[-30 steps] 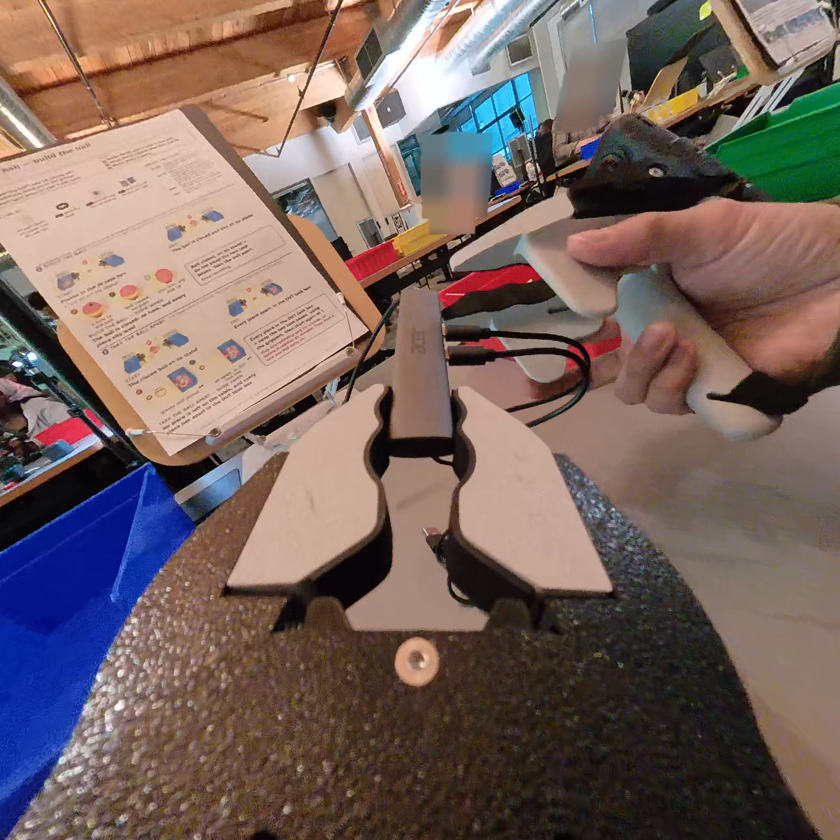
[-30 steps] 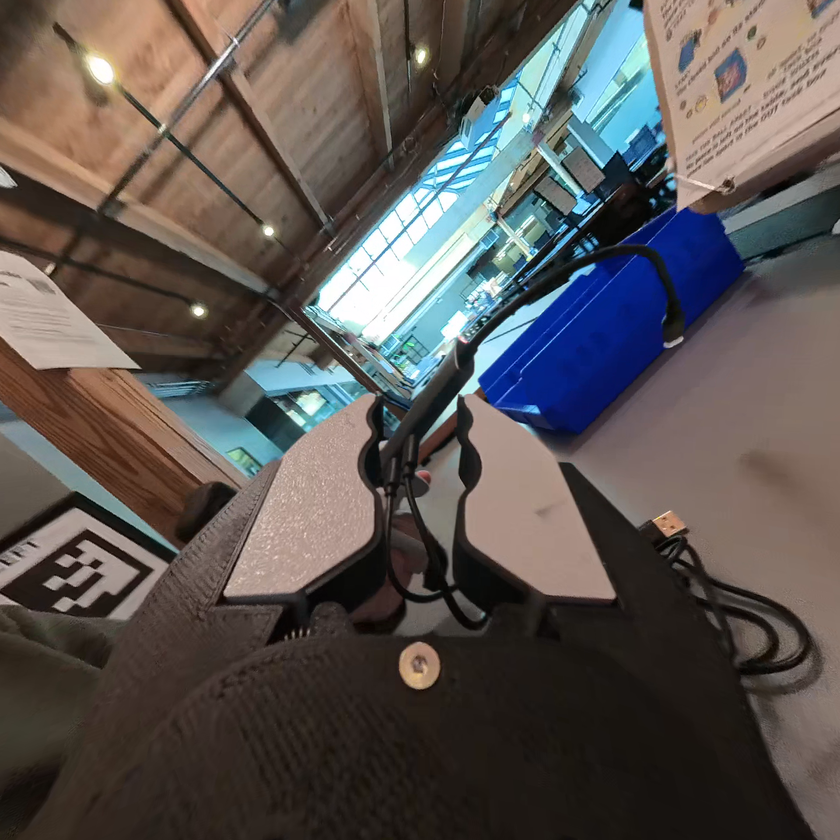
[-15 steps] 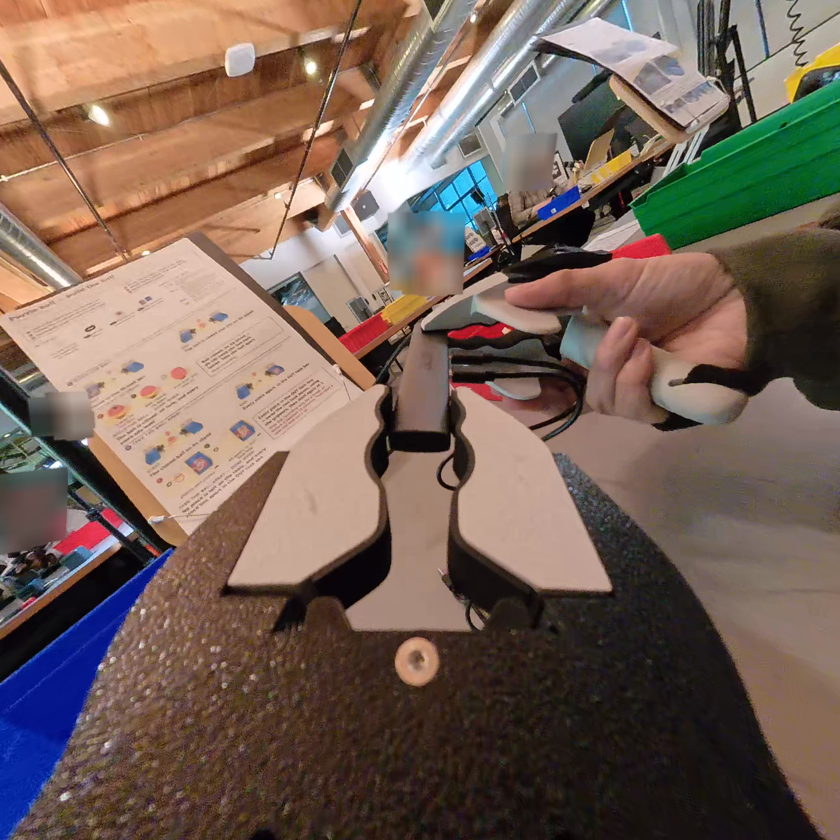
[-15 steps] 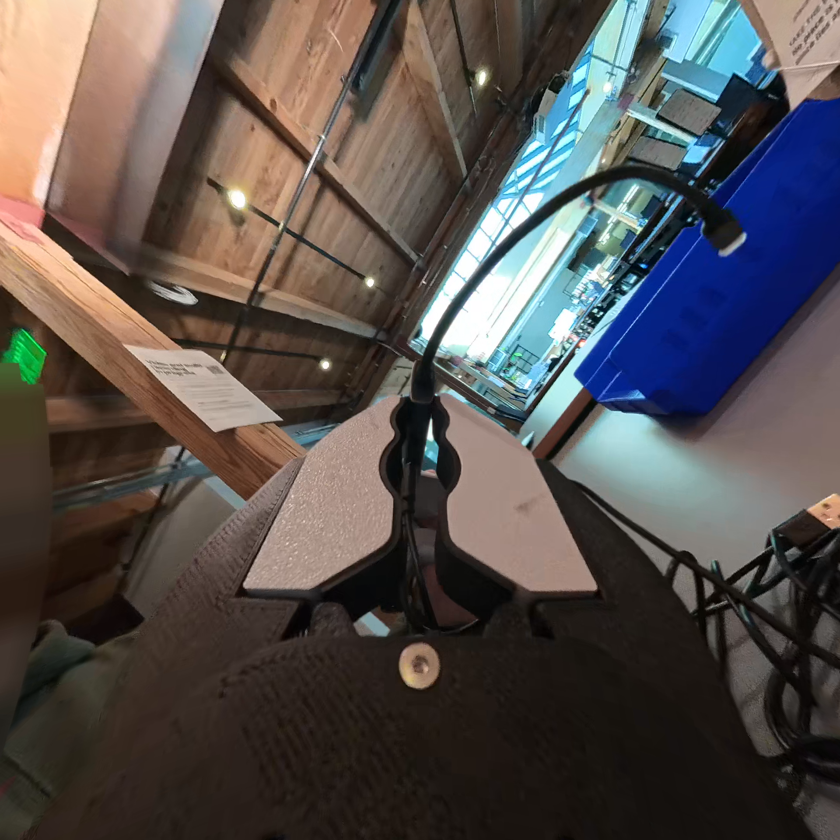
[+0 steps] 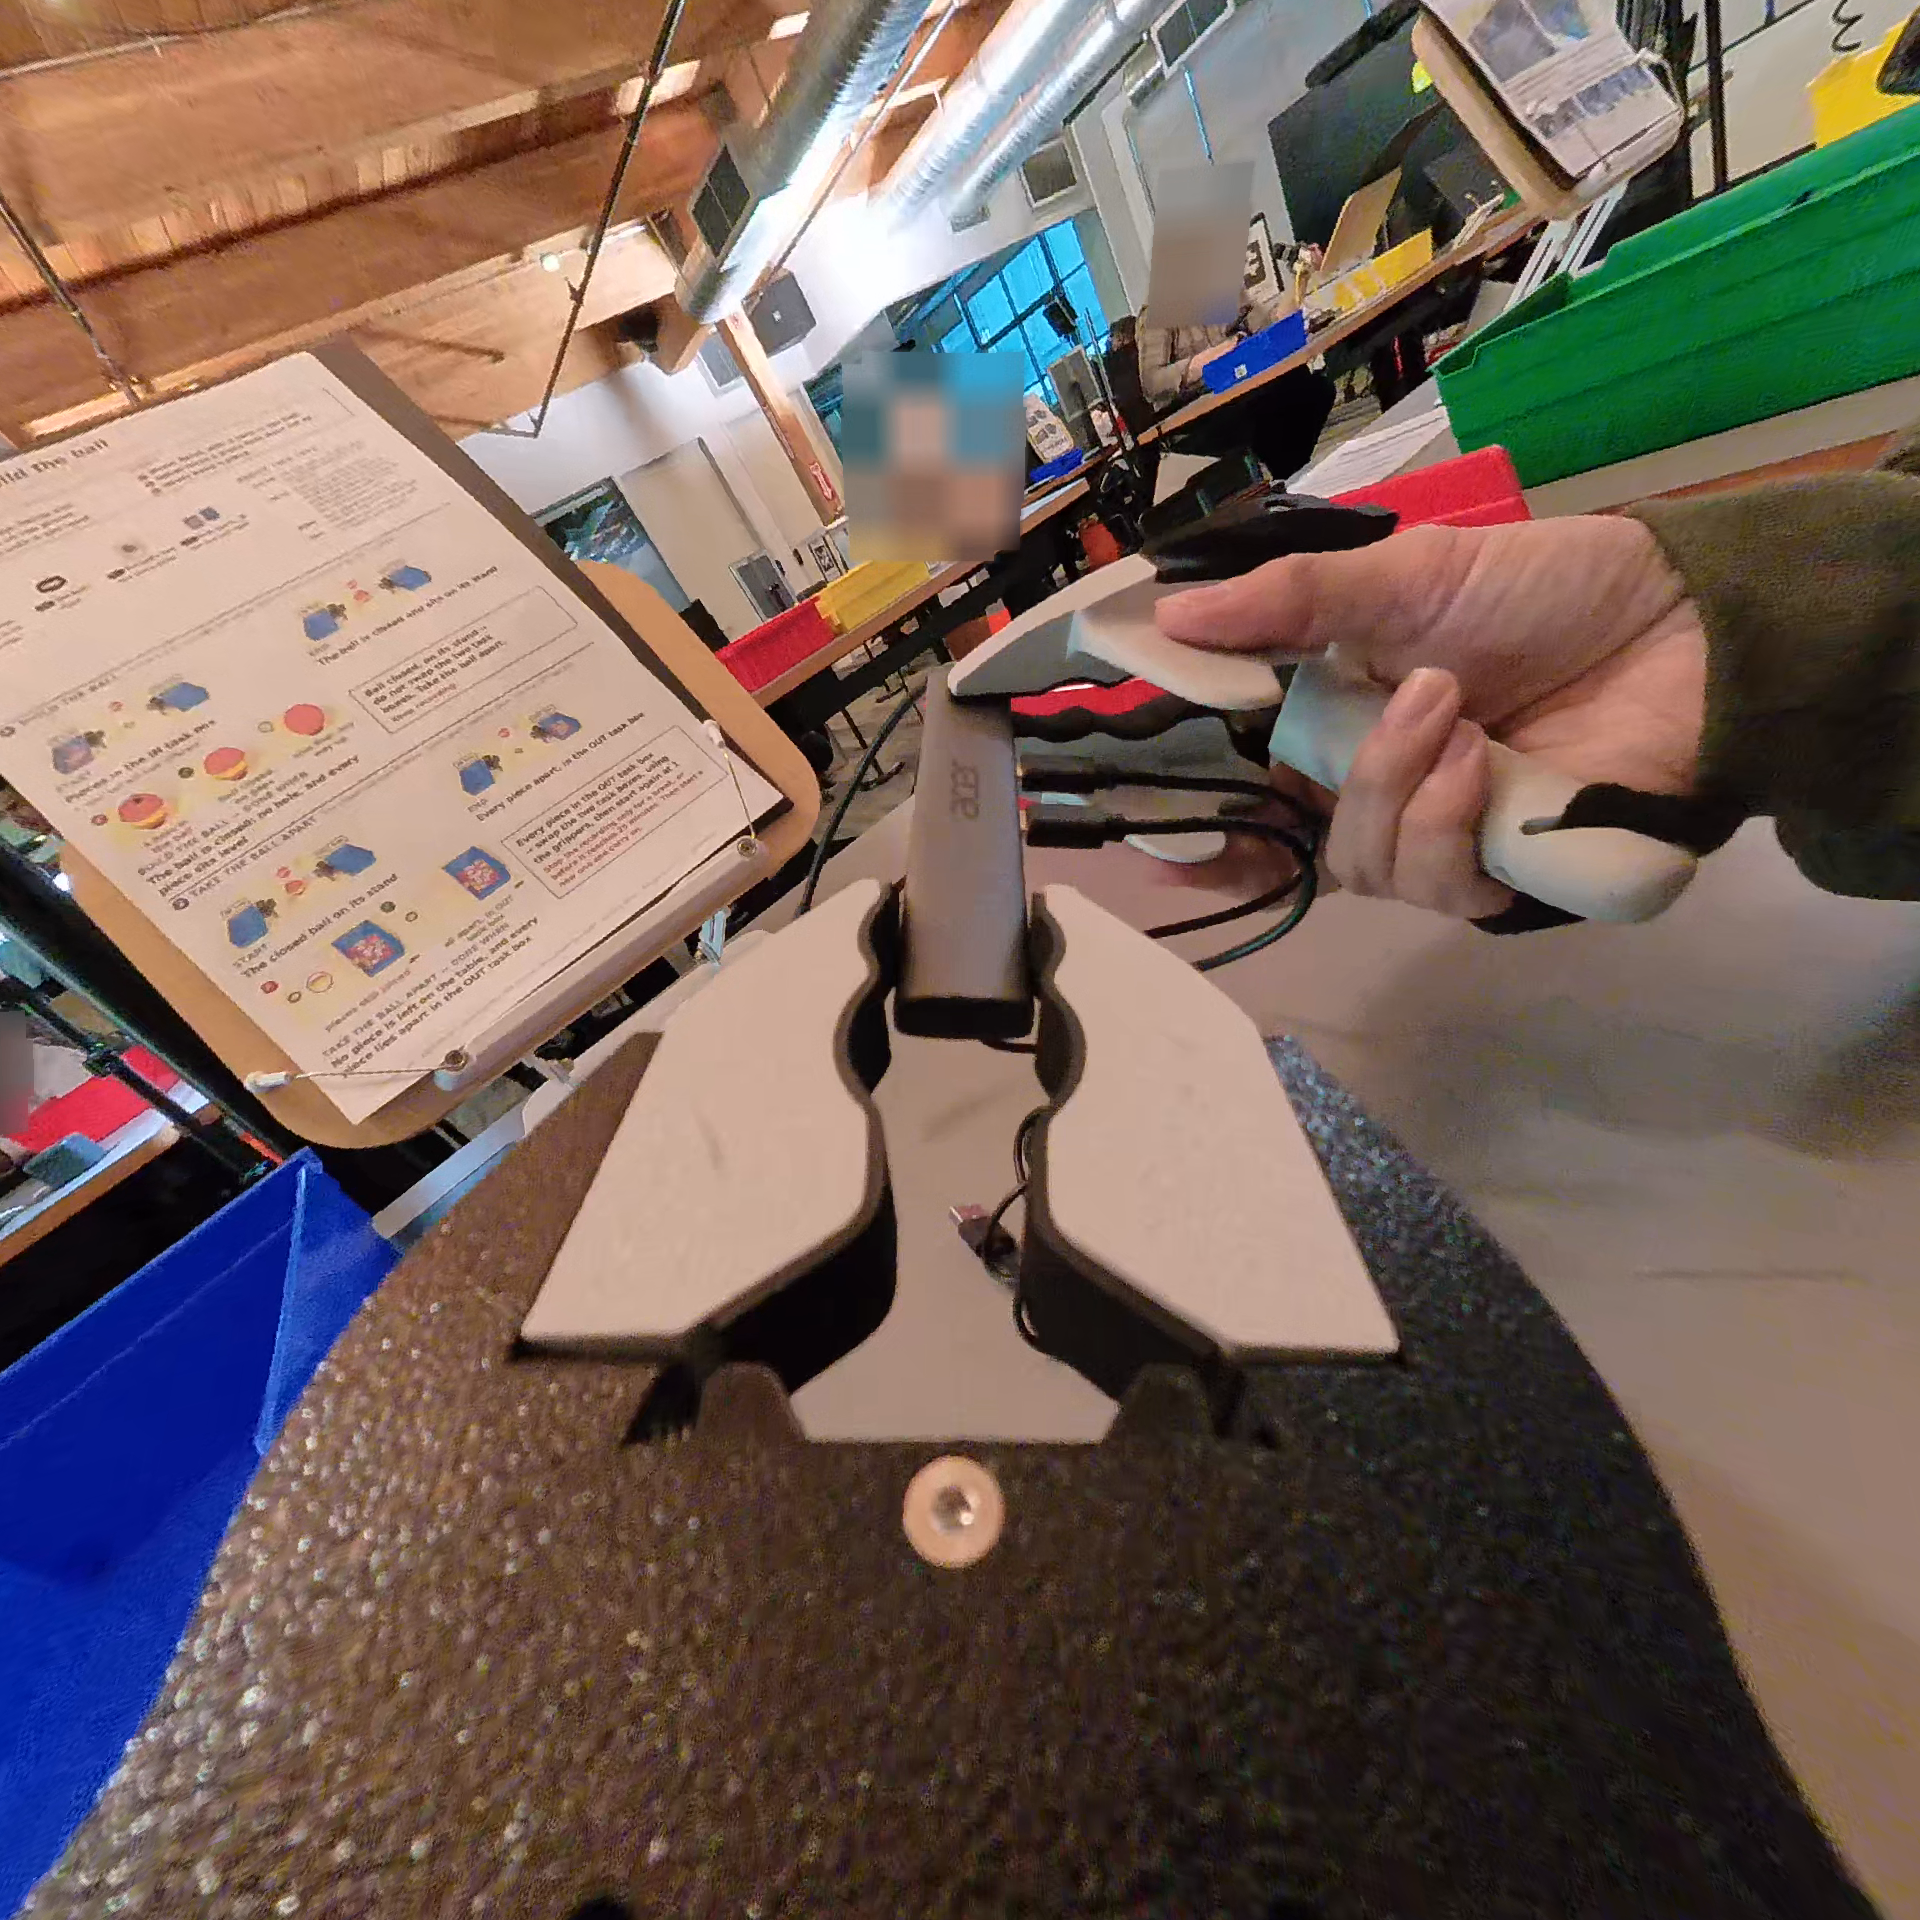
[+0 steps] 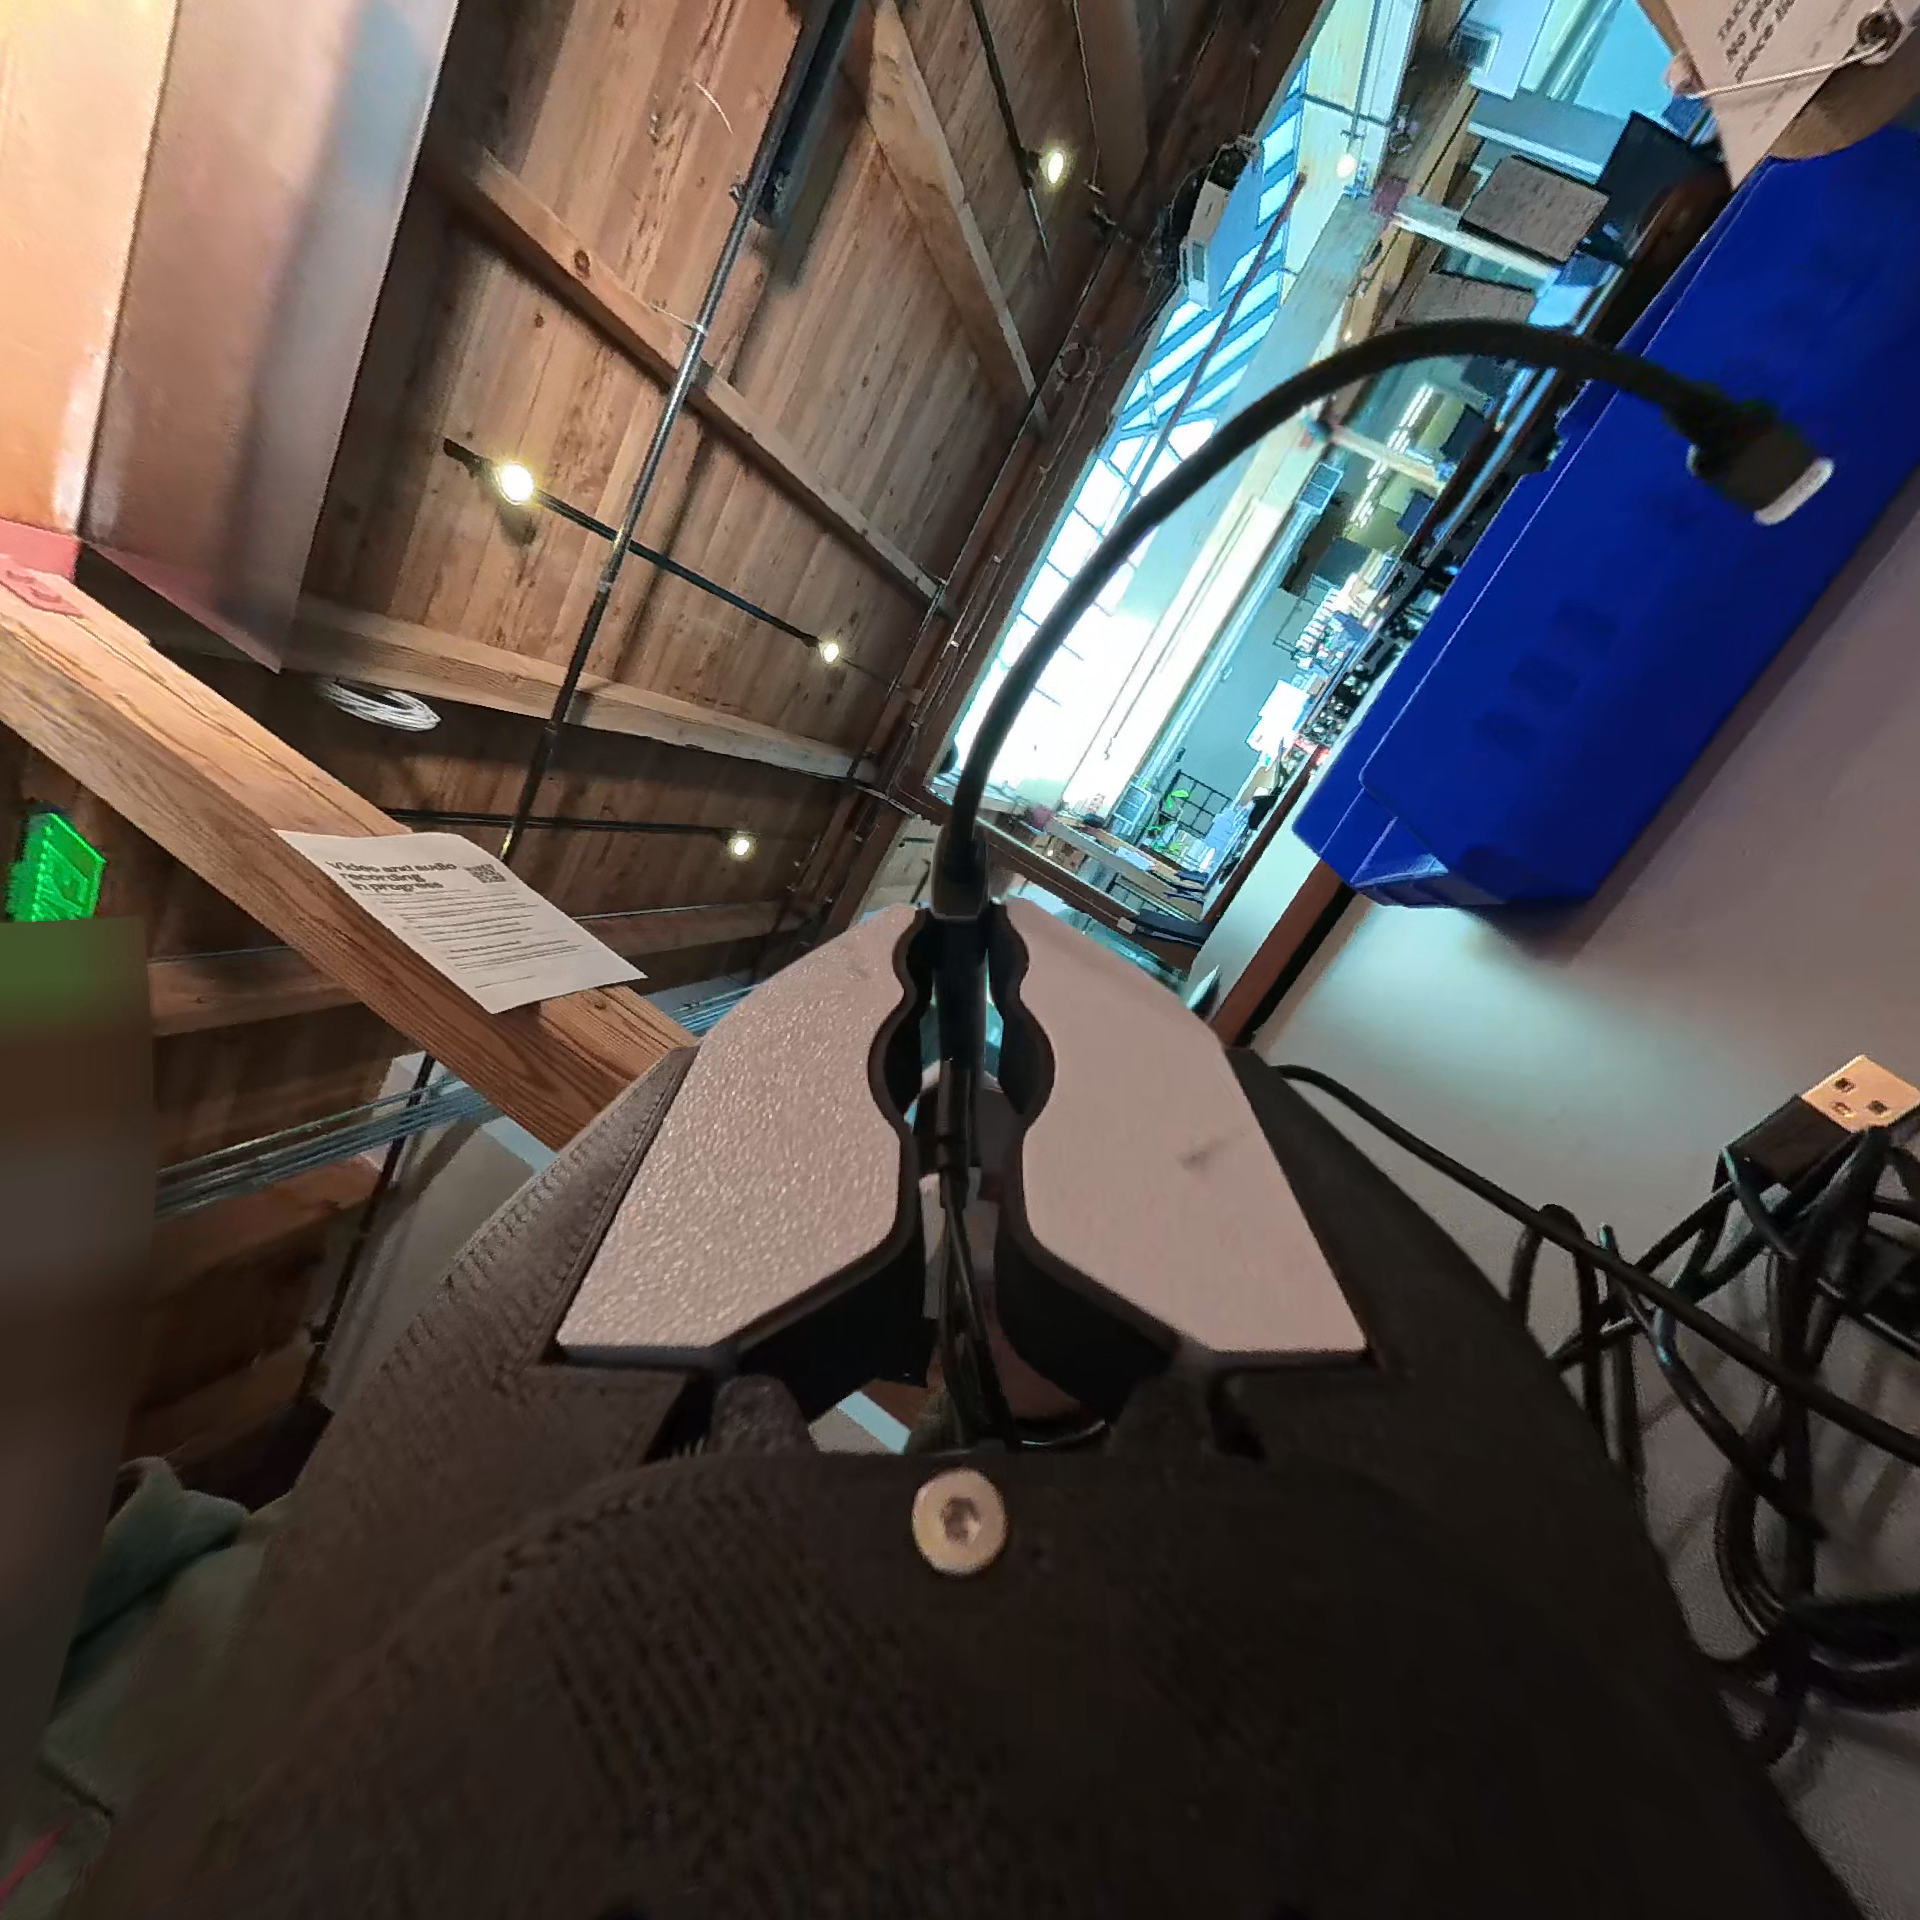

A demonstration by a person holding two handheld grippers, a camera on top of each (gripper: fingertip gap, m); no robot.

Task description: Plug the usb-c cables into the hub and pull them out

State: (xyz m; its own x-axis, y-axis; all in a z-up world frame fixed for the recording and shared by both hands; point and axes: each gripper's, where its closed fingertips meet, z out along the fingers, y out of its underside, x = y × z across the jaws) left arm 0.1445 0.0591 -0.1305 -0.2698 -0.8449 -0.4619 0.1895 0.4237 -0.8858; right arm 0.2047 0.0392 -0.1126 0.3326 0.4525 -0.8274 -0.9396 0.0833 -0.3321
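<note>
In the left wrist view my left gripper (image 5: 961, 940) is shut on the near end of a dark grey hub (image 5: 966, 821), which it holds tilted up above the table. Two black cables (image 5: 1164, 826) are plugged into the hub's right side. A hand holds the right gripper (image 5: 1049, 675) just over the hub's far end. In the right wrist view my right gripper (image 6: 958, 920) is shut on a black usb-c cable (image 6: 1049, 613). The cable arcs up and to the right, and its plug (image 6: 1761, 473) hangs free in the air.
A clipboard with an instruction sheet (image 5: 364, 727) stands at the left behind the hub. A blue bin (image 5: 135, 1455) is at the lower left and also shows in the right wrist view (image 6: 1621, 623). Loose black cables (image 6: 1766, 1351) with a usb-a plug (image 6: 1860, 1107) lie on the grey table (image 5: 1558, 1195). Green bins (image 5: 1714, 312) are far right. Left tips to right tips: about 7 cm.
The right gripper tilted upward and came over the hub's far end, and its cable now stands straighter with the plug swung up and to the right. The left gripper still holds the hub.
</note>
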